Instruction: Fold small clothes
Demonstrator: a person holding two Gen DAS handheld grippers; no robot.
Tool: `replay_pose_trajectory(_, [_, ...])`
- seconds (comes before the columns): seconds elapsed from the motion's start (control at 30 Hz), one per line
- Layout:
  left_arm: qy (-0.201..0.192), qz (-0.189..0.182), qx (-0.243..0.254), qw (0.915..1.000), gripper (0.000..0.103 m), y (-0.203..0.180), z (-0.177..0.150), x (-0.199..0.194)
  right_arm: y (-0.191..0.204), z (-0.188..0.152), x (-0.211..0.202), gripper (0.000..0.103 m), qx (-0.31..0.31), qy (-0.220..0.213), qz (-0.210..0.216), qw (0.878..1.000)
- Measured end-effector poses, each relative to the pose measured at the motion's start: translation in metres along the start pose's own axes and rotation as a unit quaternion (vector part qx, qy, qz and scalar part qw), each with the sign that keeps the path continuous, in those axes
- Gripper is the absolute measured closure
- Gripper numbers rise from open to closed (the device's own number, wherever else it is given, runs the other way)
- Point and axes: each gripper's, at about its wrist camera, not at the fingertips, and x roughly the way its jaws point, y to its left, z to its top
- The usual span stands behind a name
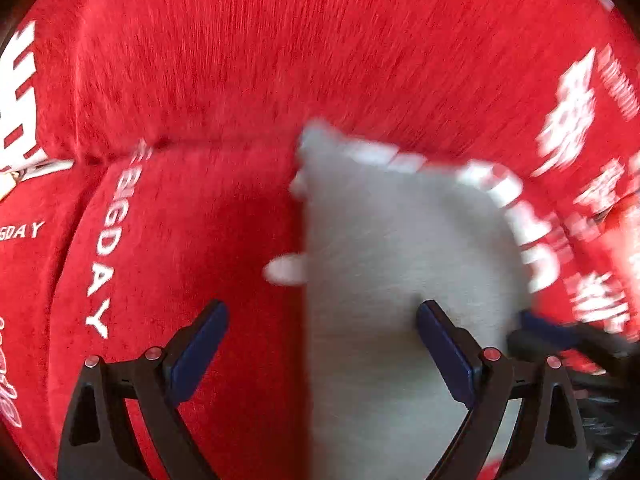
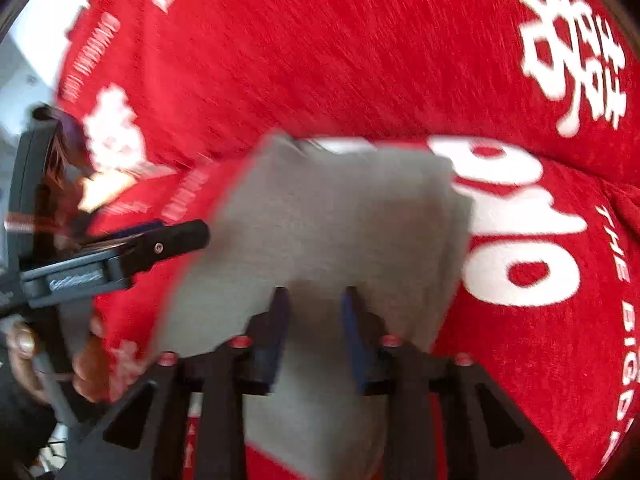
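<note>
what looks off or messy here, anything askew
Nothing is damaged or spilled. The grey cloth lies skewed on the red printed blanket, its far corner turned up. The blanket bunches into a ridge behind it. Both views are motion-blurred.

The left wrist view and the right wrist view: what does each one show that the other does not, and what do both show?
Only the left wrist view shows the open left gripper from behind and the small white tab at the grey garment's edge. Only the right wrist view shows the right gripper, its fingers close together over the garment, and a hand. Both show the grey garment on the red printed cloth.
</note>
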Motion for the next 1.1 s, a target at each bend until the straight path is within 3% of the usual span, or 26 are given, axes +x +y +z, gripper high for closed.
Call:
replay_pose_trajectory(0.13, [-0.004,-0.013,-0.022,0.9997,0.000,0.010,-0.012,0.016,-0.020,-0.010,0.005,0.068,0.028,-0.009,0.038,0.999])
replay_pose_trajectory(0.3, [-0.018,-0.029,-0.035,0.9988,0.000,0.014,-0.002,-0.002,-0.016,-0.002,-0.005,0.065,0.023,0.003,0.036,0.999])
replay_pose_trajectory(0.33, [-0.038,-0.030,-0.035,0.9982,0.000,0.014,0.000,-0.011,-0.015,0.003,-0.012,0.057,0.028,-0.006,0.034,0.999])
replay_pose_trajectory(0.37, [-0.045,-0.029,-0.032,0.9981,0.000,0.011,0.002,-0.014,-0.012,0.010,-0.022,0.038,0.026,-0.031,0.026,0.999])
replay_pose_trajectory(0.43, [-0.035,-0.020,-0.010,0.9991,0.000,-0.002,0.006,-0.010,-0.009,0.021,-0.031,0.024,0.017,-0.070,0.007,0.997])
replay_pose_trajectory(0.47, [-0.029,-0.008,0.003,0.9996,0.000,-0.008,0.008,-0.005,-0.008,0.027,-0.030,0.024,0.011,-0.078,0.000,0.997])
replay_pose_trajectory(0.53, [-0.019,0.020,0.028,0.9993,0.000,-0.017,0.007,0.009,-0.009,0.040,-0.013,0.024,0.004,-0.045,-0.001,0.999])
replay_pose_trajectory(0.77, [-0.007,0.007,0.021,0.9997,0.000,-0.016,0.010,0.022,-0.043,0.044,0.049,0.021,0.065,0.031,-0.020,0.997])
replay_pose_trajectory(0.9, [-0.011,0.014,0.032,0.9993,0.000,-0.019,0.010,0.016,-0.052,0.040,0.037,0.020,0.093,0.012,-0.010,0.996])
replay_pose_trajectory(1.1, [-0.020,0.022,0.058,0.9979,0.000,-0.023,0.005,-0.004,-0.053,0.024,-0.018,0.020,0.105,-0.034,0.004,0.994])
